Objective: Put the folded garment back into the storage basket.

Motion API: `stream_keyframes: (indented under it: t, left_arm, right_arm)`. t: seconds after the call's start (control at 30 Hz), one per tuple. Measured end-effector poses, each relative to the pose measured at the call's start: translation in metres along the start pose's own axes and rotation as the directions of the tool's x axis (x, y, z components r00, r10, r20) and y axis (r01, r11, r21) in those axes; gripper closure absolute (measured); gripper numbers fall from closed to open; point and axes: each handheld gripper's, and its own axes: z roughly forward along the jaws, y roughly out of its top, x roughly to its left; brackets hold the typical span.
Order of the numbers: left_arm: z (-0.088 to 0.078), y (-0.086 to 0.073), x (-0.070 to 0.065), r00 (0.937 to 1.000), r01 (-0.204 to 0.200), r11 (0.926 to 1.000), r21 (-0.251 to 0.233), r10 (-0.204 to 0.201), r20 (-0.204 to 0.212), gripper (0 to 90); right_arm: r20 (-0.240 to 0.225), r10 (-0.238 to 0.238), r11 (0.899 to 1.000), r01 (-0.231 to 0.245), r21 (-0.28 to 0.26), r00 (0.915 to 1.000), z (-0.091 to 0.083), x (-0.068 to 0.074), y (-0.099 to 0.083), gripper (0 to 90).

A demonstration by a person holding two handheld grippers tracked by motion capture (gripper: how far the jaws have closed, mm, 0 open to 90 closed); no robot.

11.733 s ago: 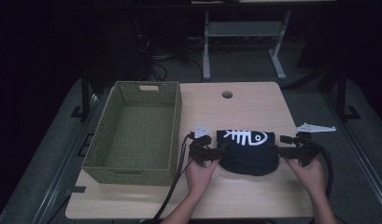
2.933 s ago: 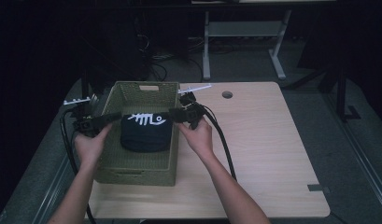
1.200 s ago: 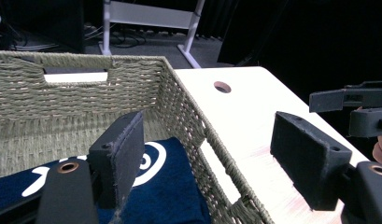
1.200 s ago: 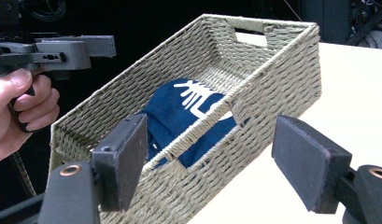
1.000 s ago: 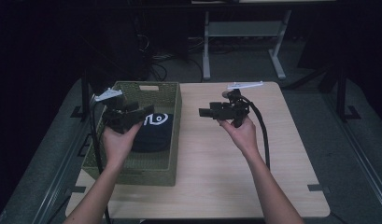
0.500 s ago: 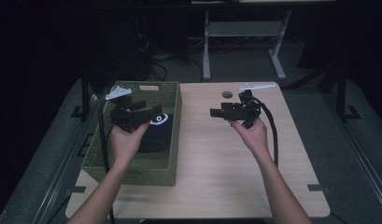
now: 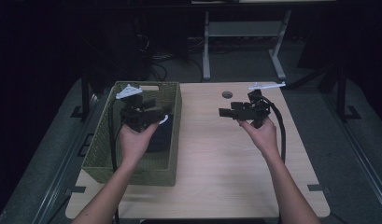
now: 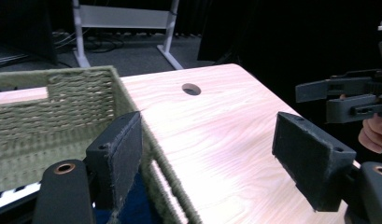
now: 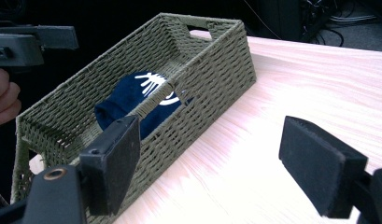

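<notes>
A dark navy folded garment with a white fish-bone print lies inside the green woven basket at the table's left. In the high view my left hand and gripper hide most of the garment. My left gripper hovers above the basket, open and holding nothing; its own view has its jaws wide apart over the basket's right wall. My right gripper is held over the middle of the table, open and holding nothing, its jaws facing the basket.
The light wooden table has a round cable hole near its far edge. Beyond the table stand a white metal frame and cables on a dark floor. Each gripper view shows the other gripper farther off, the right and the left.
The garment was carried from the table's right into the basket and let go. Both grippers have since lifted off it, and the right one has drawn back over the table.
</notes>
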Motion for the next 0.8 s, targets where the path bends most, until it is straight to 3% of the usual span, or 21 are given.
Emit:
stream_keyframes:
  t: [0.5,0.8]
  left_arm:
    - [0.014,-0.005,-0.031,0.9979,-0.039,0.9991,0.018,0.038,0.053,23.1]
    - [0.019,-0.01,-0.048,0.9942,-0.056,0.9981,0.023,0.054,0.093,22.9]
  right_arm:
    - [0.018,0.01,1.0,-0.01,0.011,0.9998,-0.024,-0.014,-0.015,19.1]
    - [0.06,0.005,1.0,-0.007,0.025,0.9982,-0.046,-0.022,-0.031,19.6]
